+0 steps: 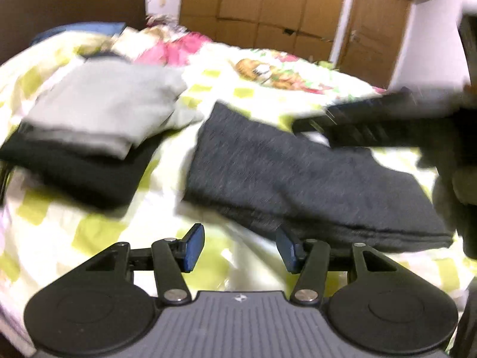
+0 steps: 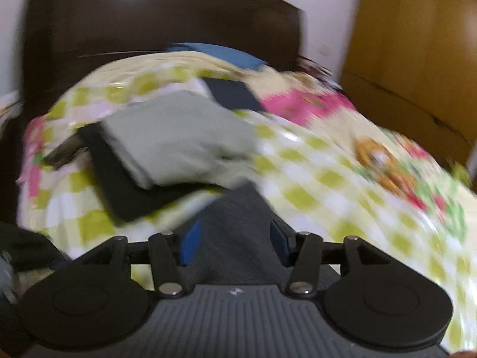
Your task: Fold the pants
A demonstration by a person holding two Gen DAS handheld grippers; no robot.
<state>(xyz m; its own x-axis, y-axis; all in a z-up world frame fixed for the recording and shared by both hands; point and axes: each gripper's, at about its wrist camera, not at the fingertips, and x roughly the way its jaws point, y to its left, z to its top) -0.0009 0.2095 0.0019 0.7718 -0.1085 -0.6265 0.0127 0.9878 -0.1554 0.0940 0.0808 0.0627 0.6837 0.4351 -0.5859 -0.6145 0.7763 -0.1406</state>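
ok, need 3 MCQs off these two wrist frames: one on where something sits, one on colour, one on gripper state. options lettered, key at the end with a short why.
1. Where does the light grey folded garment lie?
A. on top of a black folded garment
B. under the dark grey pants
C. on the floor

2. What colour are the pads on the fingers of the left gripper?
A. red
B. blue
C. white

3. How does the right gripper stand?
A. shut on the bedsheet
B. shut on the light grey garment
C. open, with the dark grey pants showing between its fingers

Key: 1 A, the black piece sticks out beneath the grey one in both views. 2 B, both pads show blue. 3 C, the fingers stand well apart; whether they touch the cloth cannot be told.
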